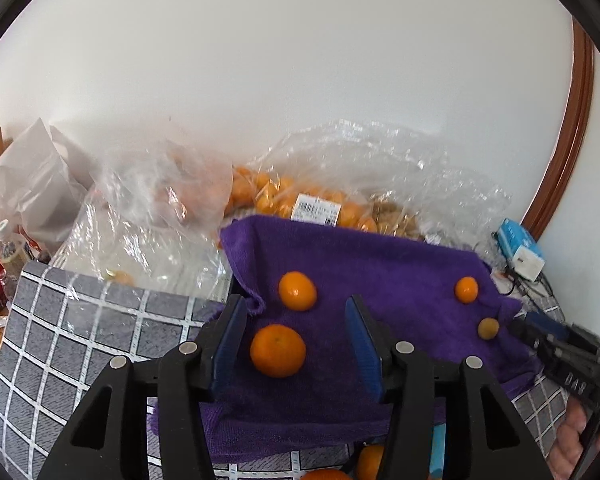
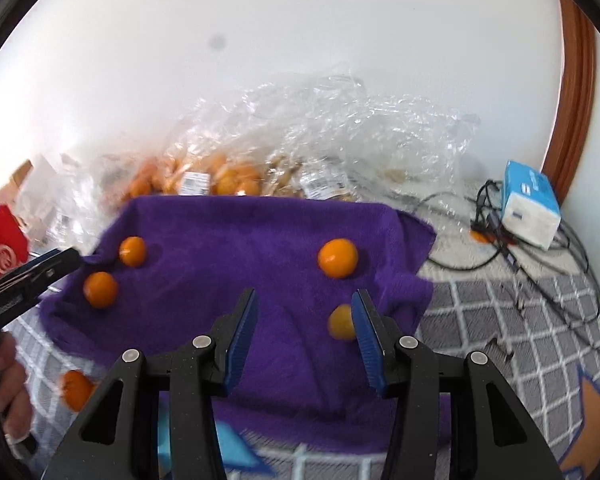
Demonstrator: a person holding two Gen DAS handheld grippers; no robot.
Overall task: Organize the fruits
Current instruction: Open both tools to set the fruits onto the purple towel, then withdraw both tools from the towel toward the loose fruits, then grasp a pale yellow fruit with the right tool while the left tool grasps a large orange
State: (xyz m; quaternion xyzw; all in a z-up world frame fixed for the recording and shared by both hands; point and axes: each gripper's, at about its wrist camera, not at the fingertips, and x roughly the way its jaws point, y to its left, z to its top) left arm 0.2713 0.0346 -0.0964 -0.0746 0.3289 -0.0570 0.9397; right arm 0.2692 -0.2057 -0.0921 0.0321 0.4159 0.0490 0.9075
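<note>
A purple towel point(image 1: 380, 276) lies on the checked cloth and also shows in the right wrist view point(image 2: 260, 240). Several mandarins sit on it. My left gripper point(image 1: 296, 320) is open above the towel, with a large mandarin point(image 1: 278, 351) between its fingers and another point(image 1: 297, 291) just beyond. Two small fruits point(image 1: 466, 289) point(image 1: 488, 328) lie at the towel's right. My right gripper point(image 2: 304, 316) is open and empty; a small mandarin point(image 2: 341, 322) sits by its right finger and another point(image 2: 337, 258) lies further off. Two mandarins point(image 2: 132, 251) point(image 2: 100, 289) lie at the left.
Clear plastic bags of mandarins point(image 1: 300, 200) point(image 2: 220, 176) crowd the back by the white wall. A blue-white box point(image 2: 530, 204) and black cables point(image 2: 540, 272) lie at the right. A red box point(image 2: 0, 248) stands left. Loose mandarins point(image 2: 74, 390) point(image 1: 370, 460) lie off the towel.
</note>
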